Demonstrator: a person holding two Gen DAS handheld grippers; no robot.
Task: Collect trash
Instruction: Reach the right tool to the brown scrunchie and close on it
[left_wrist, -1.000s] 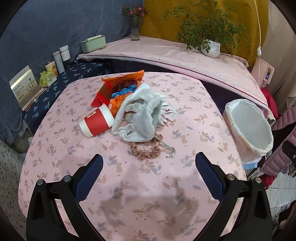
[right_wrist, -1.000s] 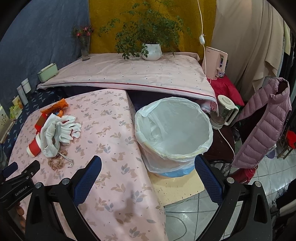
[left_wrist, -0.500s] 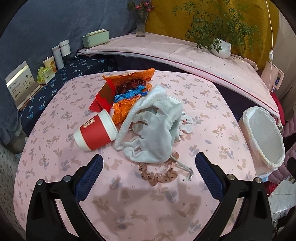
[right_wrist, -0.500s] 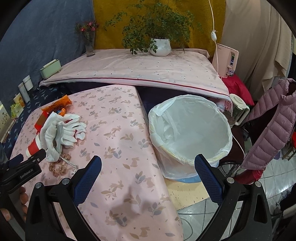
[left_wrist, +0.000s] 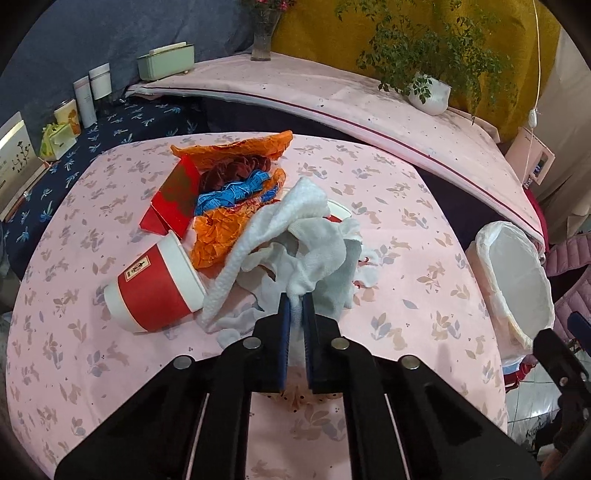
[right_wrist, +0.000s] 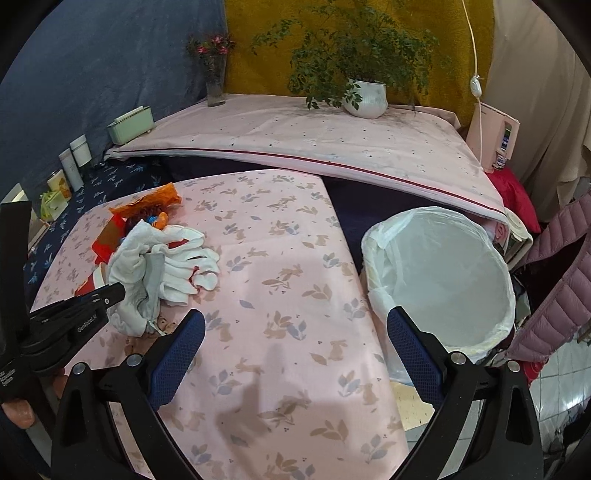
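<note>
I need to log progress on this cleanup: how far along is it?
Barely started: the lined bin looks empty. In hand: the left hand-held gripper is shut on the white gloves; the right hand-held gripper is open, holding nothing. Left on the table: cup, orange wrapper, red packet.

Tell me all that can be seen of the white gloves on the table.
The white gloves are knitted cotton by their look, limp and crumpled into one heap on the pink tablecloth. Several fingers spread toward the bin side, some with red marks. The heap lies partly over the orange wrapper and beside the tipped red paper cup. The left gripper is shut on a fold at its near edge.
</note>
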